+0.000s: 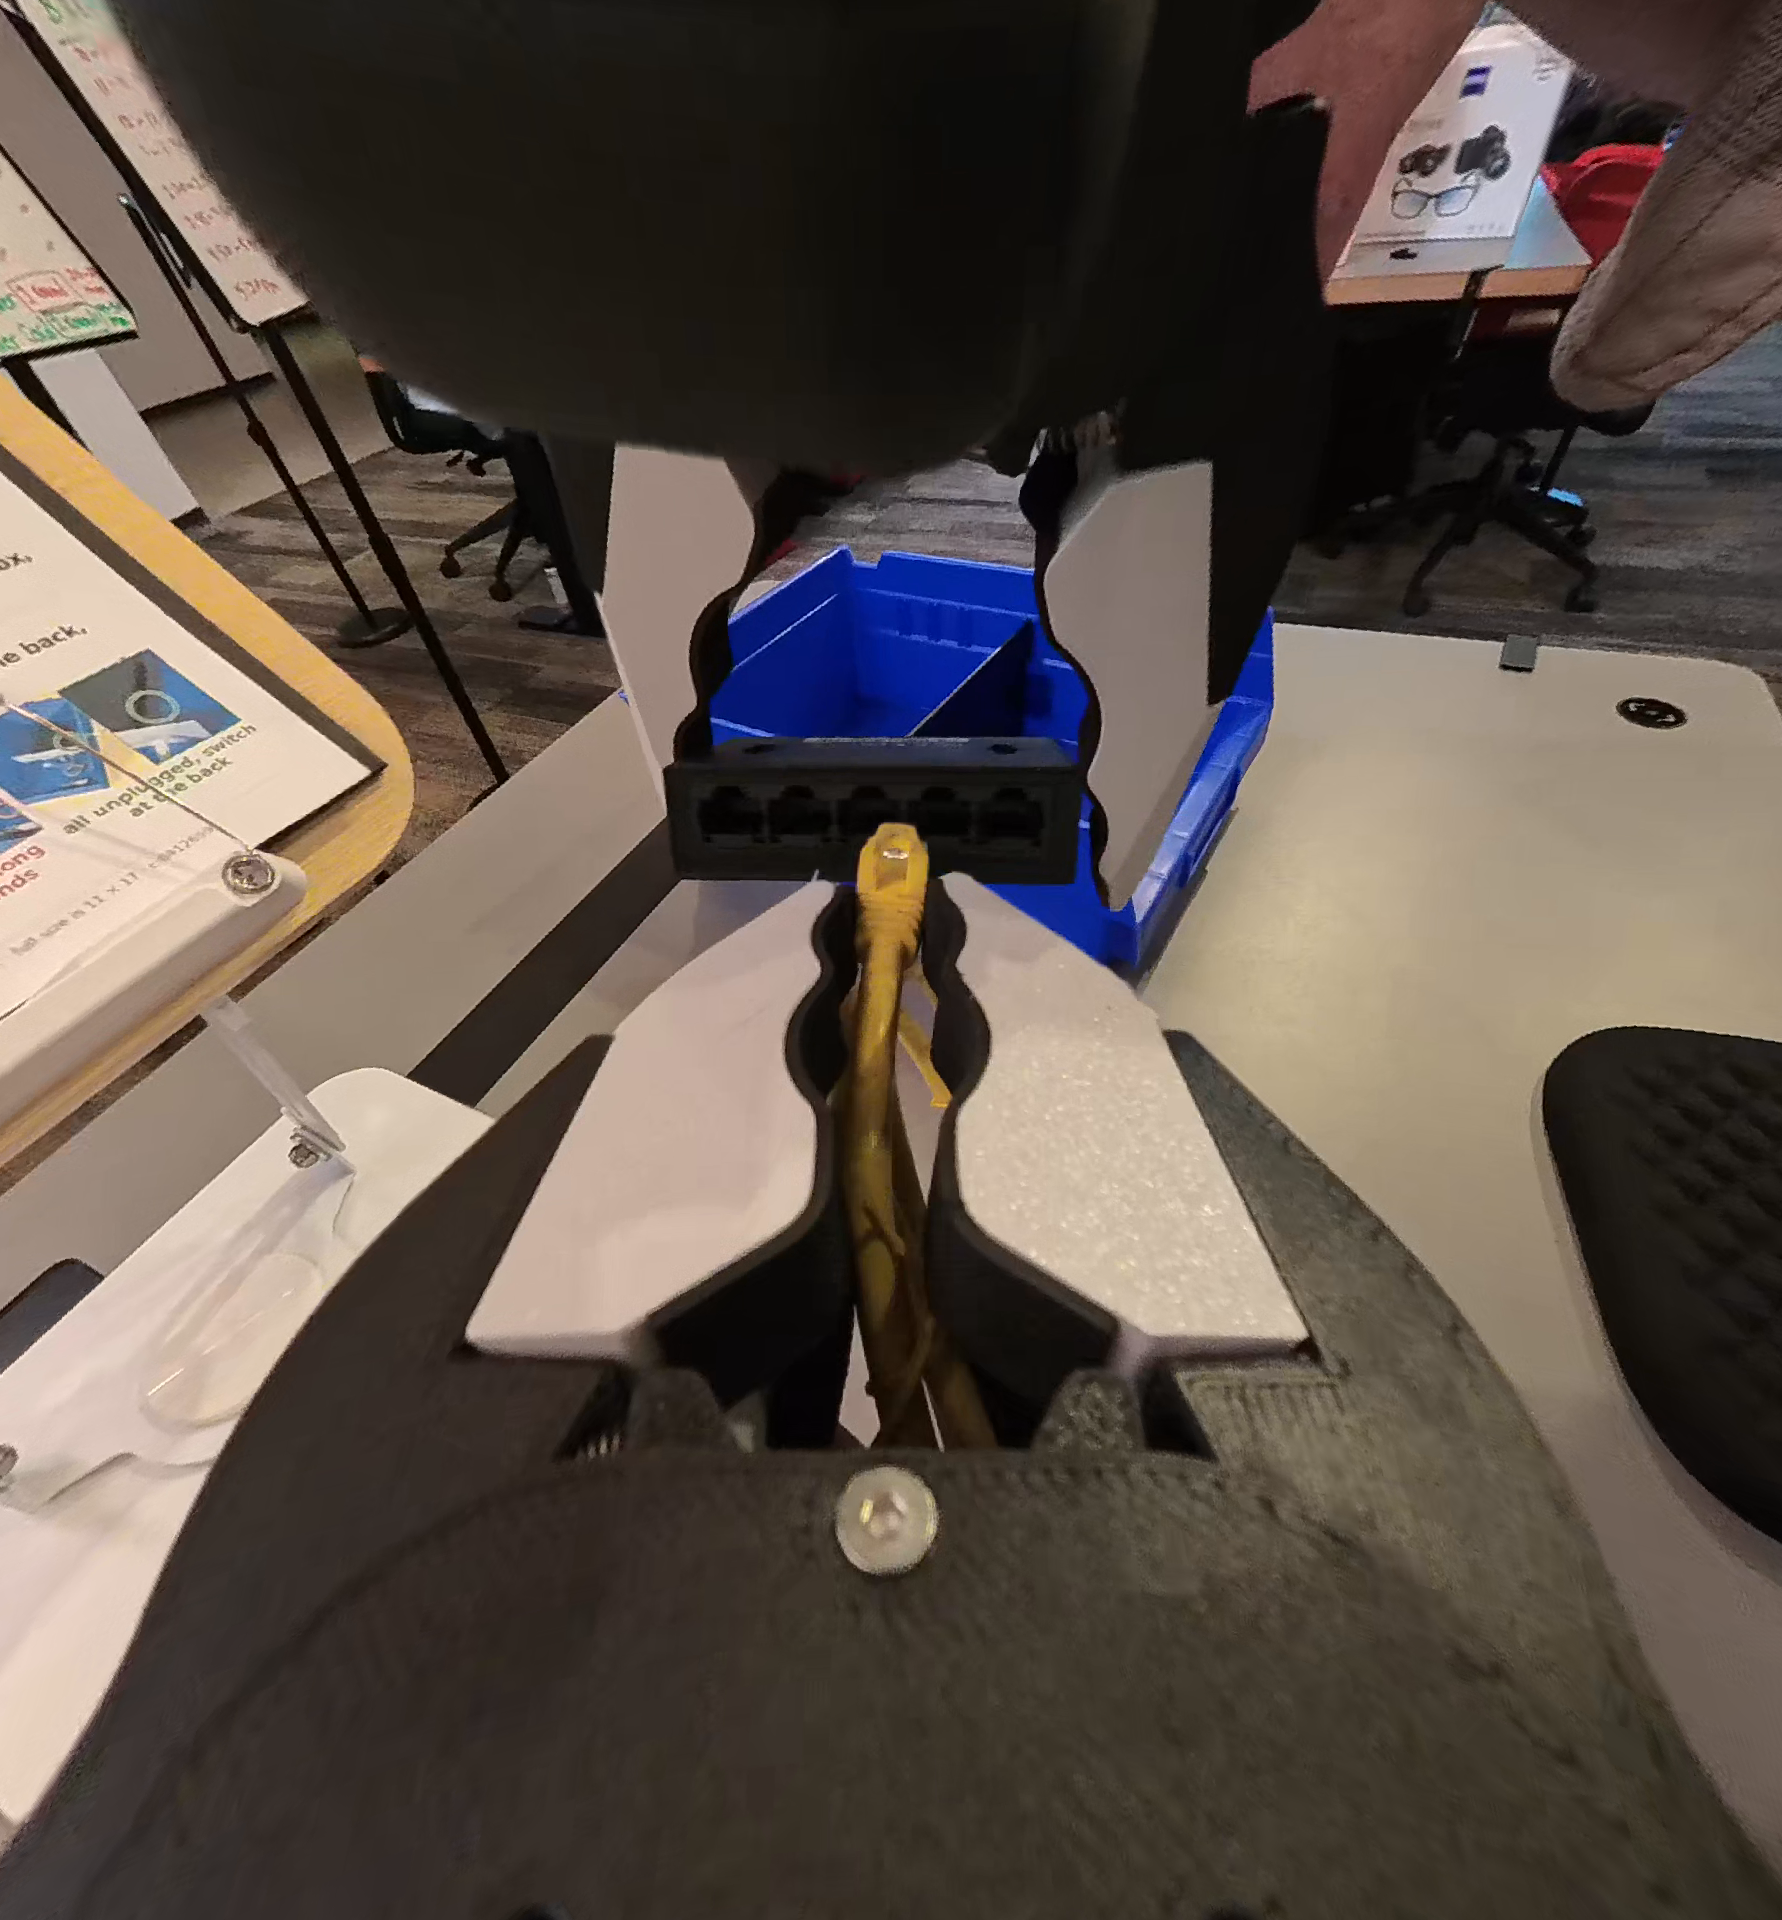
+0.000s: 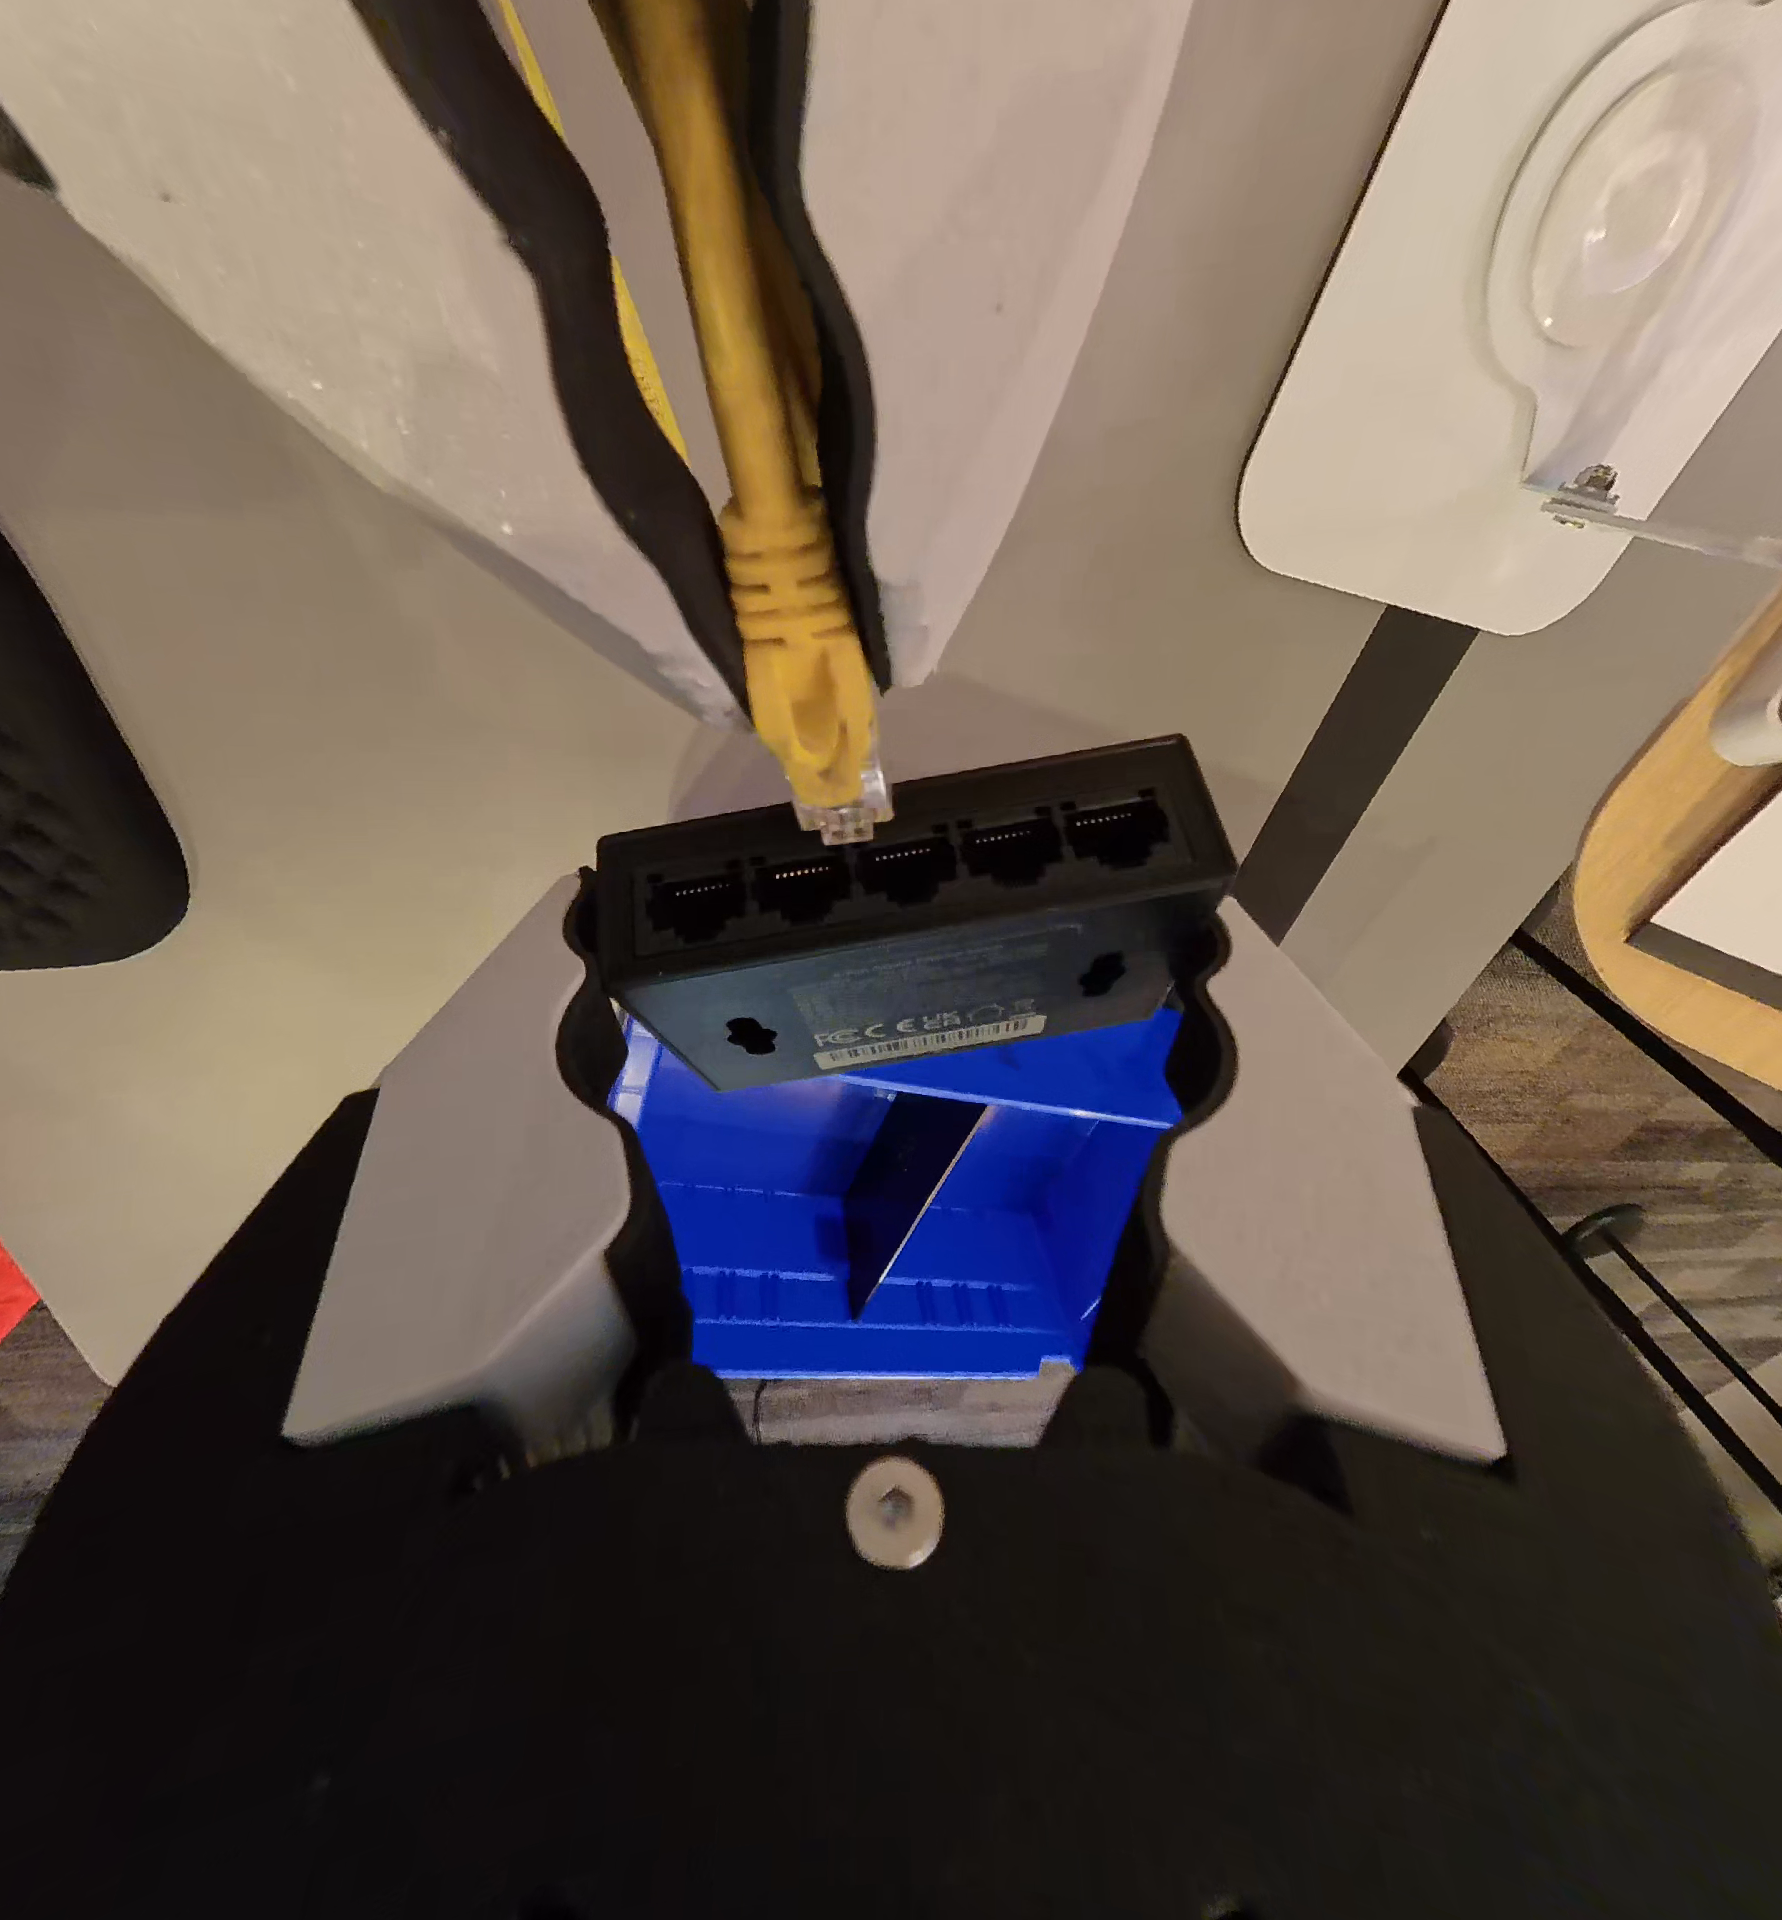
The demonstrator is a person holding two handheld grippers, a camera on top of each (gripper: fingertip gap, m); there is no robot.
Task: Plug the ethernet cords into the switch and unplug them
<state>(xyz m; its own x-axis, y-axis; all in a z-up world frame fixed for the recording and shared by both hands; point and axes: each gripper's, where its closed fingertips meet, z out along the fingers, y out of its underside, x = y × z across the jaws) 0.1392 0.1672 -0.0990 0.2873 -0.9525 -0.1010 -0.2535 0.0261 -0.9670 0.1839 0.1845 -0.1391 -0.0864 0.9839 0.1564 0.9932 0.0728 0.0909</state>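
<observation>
Nearest in our left wrist view, our left gripper [image 1: 889,914] has its jaws pressed around the yellow ethernet cord [image 1: 882,1091], pinching it behind the plug [image 1: 892,852]. The plug tip sits just in front of the middle port of the black switch [image 1: 871,821], which our right gripper [image 1: 892,727] holds by its ends above the blue bin [image 1: 1188,831] on the grey table [image 1: 1386,883].

In our right wrist view, our right gripper [image 2: 902,935] has its jaws spread wide, clamping the switch [image 2: 913,904] between them. Only here do we see the switch's labelled underside and the clear plug [image 2: 845,816] meeting the switch's upper edge, above the ports, not inside one. The left gripper [image 2: 814,686] reaches in from above.
</observation>
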